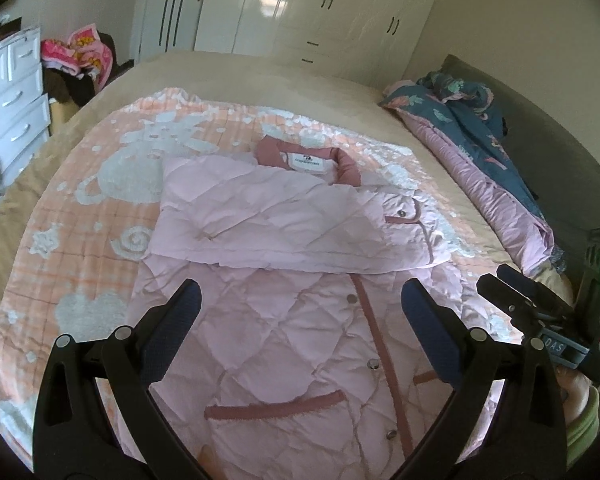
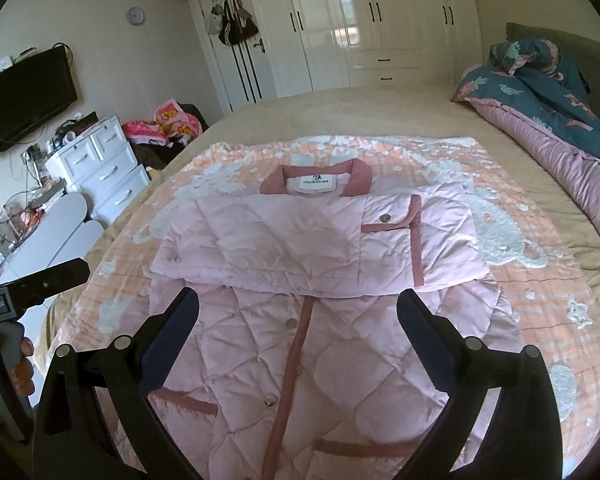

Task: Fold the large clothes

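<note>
A bedroom holds a wide bed under a tan cover, with a peach and white blanket spread across it. White wardrobes line the far wall. A bunched blue and pink quilt lies along the headboard side.

The pink quilted jacket lies flat on the blanket, front up, collar toward the wardrobes. Both sleeves are folded across the chest, forming a band over the upper body. The snap-button front and dark pink pocket trims are exposed below that band.

The left gripper is above the lower half of the jacket, jaws wide apart and empty. The right gripper is above the same area, jaws also wide apart and empty.

The left wrist view shows the right gripper body at its right edge with a green light near it. The right wrist view alone shows a wall television, a round clock, bags hung on the door, and the hand holding the left tool's handle. A white drawer chest appears in both views.
</note>
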### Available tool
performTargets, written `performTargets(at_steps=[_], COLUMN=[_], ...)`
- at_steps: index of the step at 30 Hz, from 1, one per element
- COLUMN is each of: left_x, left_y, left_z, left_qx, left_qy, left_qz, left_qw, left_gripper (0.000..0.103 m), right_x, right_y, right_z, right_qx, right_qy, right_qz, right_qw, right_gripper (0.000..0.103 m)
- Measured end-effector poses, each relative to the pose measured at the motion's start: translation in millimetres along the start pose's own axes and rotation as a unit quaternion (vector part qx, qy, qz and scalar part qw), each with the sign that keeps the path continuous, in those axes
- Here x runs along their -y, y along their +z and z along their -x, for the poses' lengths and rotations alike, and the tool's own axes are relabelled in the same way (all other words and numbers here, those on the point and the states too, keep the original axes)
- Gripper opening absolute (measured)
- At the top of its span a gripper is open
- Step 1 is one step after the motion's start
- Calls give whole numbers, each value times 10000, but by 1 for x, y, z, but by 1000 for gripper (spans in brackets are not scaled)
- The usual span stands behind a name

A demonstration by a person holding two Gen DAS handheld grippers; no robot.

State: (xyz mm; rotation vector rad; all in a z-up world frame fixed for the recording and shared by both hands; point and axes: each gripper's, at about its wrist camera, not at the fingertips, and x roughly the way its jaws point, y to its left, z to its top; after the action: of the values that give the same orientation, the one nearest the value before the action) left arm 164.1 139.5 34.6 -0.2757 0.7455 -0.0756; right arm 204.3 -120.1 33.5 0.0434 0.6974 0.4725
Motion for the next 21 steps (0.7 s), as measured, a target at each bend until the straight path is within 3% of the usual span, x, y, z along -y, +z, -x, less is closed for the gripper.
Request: performTargets(at_steps=[9, 21], left_x=[7, 9], left_y=[-12, -31], left_z=[22, 30], left_qx=[259, 285], left_qy=[-70, -1], left_qz=[1, -91], left_qw=[9996, 9996], left_gripper=[94, 94], right_x=[9, 29], right_y=[-6, -20], right_z=[28, 48], right_qx=[263, 297], right_qy=[-12, -122], right_qz=[-31, -138], right_qw=[9996, 9994], right_gripper=[99, 99])
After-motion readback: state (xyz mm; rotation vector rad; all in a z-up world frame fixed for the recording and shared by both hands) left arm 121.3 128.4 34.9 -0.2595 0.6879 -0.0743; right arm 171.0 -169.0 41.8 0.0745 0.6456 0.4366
